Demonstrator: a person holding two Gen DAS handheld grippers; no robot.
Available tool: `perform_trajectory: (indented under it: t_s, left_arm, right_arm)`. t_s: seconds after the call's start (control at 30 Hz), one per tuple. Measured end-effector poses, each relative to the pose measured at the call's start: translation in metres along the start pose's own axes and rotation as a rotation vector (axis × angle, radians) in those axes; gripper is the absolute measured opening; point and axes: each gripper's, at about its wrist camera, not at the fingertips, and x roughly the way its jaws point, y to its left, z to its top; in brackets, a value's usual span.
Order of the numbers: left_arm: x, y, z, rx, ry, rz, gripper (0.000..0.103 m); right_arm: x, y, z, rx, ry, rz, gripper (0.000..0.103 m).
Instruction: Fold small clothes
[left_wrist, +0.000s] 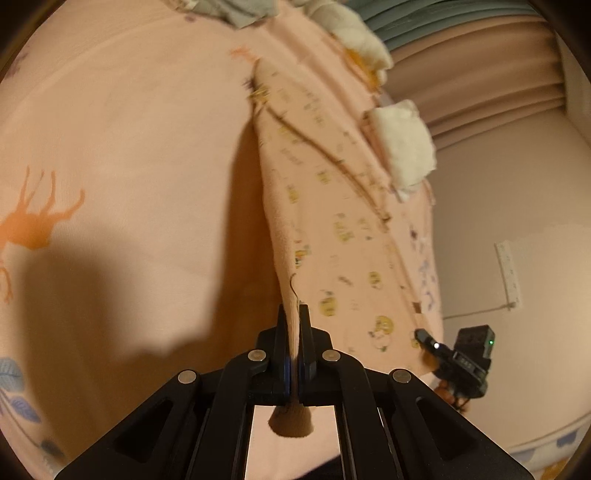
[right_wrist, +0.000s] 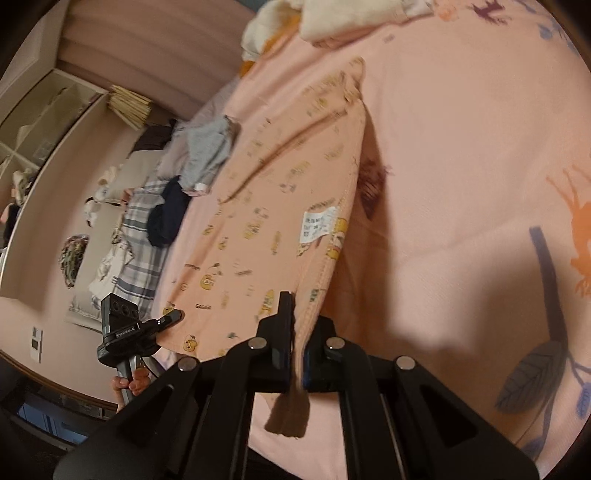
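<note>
Both grippers are clamped on the same small pink garment (left_wrist: 332, 221), a child's piece printed with little yellow cartoon figures, and it hangs stretched between them above the pink bedsheet (left_wrist: 129, 129). The left gripper (left_wrist: 294, 317) has its 2 jaws pressed together on a thin edge of the cloth, with a short tail of fabric poking out behind them toward the camera. The right gripper (right_wrist: 293, 306) is pinched the same way on another edge, just beside the seam that carries a white care label (right_wrist: 318, 225); from the left gripper it shows low and off to the right, past the far side of the cloth. The garment runs forward and away from each gripper, its far end draped on the sheet, and a shadow lies beneath it. Ahead of the left gripper sit some white pieces of clothing (left_wrist: 402, 147); to the left of the right gripper lies a grey top (right_wrist: 210, 155) on a plaid blanket (right_wrist: 140, 236). The risk from here, as I judge it, is slip: each hold takes only a narrow strip, so a quick pull or uneven tension could drag an edge free. If the 2 hands do not move together, the fold would land crooked or bunch along the seam.
</note>
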Motion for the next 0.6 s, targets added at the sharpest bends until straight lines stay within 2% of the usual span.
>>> perform_trajectory:
  t_s: [0.23,0.6]
  left_arm:
    - [-0.011,-0.017,0.0,0.046,-0.039,-0.048,0.0]
    - [-0.048,-0.063,-0.021,0.201,-0.025,-0.026,0.0]
  right_arm:
    - [-0.009,0.018,-0.002,-0.049,-0.05,0.052,0.004]
    - [-0.057,0.043,-0.022,-0.149,-0.06,0.076,0.004]
